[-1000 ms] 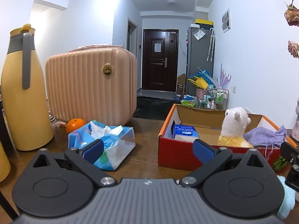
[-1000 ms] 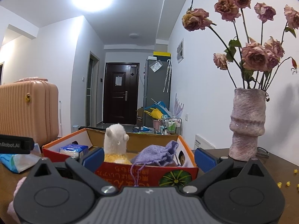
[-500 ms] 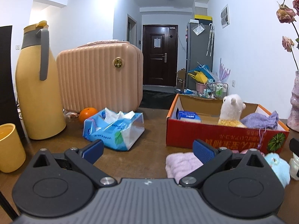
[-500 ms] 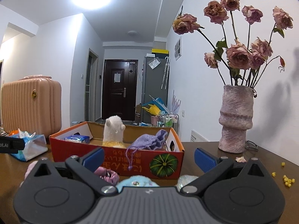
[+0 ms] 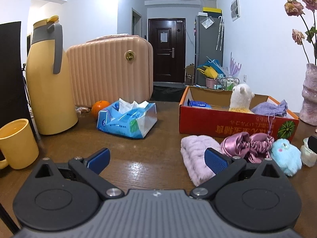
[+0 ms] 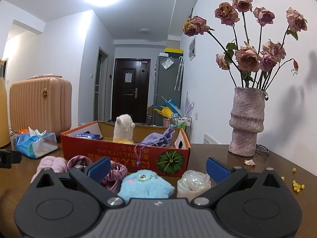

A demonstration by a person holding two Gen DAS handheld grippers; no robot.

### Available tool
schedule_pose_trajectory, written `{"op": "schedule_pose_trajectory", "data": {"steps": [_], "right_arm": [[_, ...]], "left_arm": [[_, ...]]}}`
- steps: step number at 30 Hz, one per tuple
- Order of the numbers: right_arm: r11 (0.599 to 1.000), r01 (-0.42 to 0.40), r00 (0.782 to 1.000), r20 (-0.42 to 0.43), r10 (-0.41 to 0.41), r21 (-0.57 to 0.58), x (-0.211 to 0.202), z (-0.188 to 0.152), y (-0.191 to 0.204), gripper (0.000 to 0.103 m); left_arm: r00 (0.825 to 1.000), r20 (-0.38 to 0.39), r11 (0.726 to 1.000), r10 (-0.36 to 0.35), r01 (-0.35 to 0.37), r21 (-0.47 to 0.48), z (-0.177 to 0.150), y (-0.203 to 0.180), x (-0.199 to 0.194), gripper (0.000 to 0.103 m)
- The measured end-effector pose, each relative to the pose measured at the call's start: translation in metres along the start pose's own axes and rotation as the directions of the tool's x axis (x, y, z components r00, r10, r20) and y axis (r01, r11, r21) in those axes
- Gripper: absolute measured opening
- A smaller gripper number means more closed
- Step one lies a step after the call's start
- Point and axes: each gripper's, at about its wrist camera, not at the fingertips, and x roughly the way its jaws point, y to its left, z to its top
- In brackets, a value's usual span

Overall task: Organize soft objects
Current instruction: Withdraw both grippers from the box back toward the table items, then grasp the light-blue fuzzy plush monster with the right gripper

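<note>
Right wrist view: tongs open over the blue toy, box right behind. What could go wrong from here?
1. The right tongs straddle the fluffy light-blue plush toy, with the iridescent plastic-wrapped lump beside it; closing may catch both.
2. The lilac drawstring pouch has a cord hanging over the red cardboard box wall; a lift could snag it.
3. The textured pink vase of dried roses stands close right; a wide swing could tip it.

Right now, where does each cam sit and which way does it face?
Left wrist: on the left tool, low over the table, facing the door; tissue pack ahead, box to the right; its own open fingers show.
Right wrist: on the right tool, facing the same way; blue plush between its open fingers, vase to the right.
Shared: box, blue plush, alpaca, suitcase.
</note>
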Motion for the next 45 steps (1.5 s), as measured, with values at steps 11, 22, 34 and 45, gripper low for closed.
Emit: {"op": "schedule_pose_trajectory", "data": {"steps": [11,22,34,45], "right_arm": [[1.000,-0.024,0.996,-0.084,0.024,-0.006,0.011,-0.004,-0.001,0.103],[0.999,-0.047,0.976,-0.216,0.040,-0.026,0.064,-0.004,0.006,0.103],[0.995,-0.095,0.942,-0.325,0.085,-0.015,0.110,-0.006,0.001,0.103],[0.989,-0.134,0.892,-0.427,0.145,0.055,0.134,-0.011,-0.006,0.084]], "left_arm": [[0.999,-0.025,1.000,-0.019,0.019,0.000,-0.002,0.000,0.003,0.103],[0.999,-0.054,1.000,0.007,-0.007,-0.007,-0.003,0.000,0.011,0.103],[0.997,-0.069,1.000,0.027,-0.028,-0.010,-0.004,0.001,0.016,0.103],[0.996,-0.086,1.000,0.013,-0.015,-0.023,-0.004,0.002,0.018,0.103]]}}
